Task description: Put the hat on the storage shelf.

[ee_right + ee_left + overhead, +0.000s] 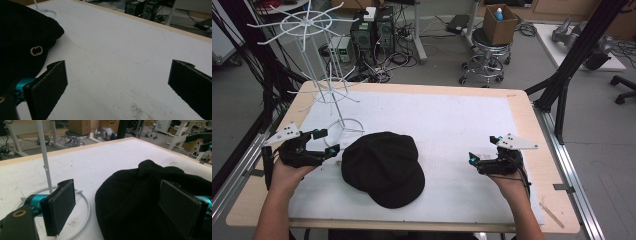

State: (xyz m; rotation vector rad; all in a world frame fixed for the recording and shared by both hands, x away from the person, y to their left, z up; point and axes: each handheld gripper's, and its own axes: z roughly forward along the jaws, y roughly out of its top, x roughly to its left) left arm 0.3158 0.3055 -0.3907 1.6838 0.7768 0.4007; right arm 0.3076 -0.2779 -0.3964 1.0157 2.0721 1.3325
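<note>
One black cap (383,167) lies near the worktop's (452,115) front edge, between two grippers: left gripper (323,142) and right gripper (483,150), both with fingers apart.

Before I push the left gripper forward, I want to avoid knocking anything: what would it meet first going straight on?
Most likely the black cap. The left gripper is open, its far jaw already level with the cap's edge; the white wire rack stands just beside the other jaw, though depth is unclear.
</note>
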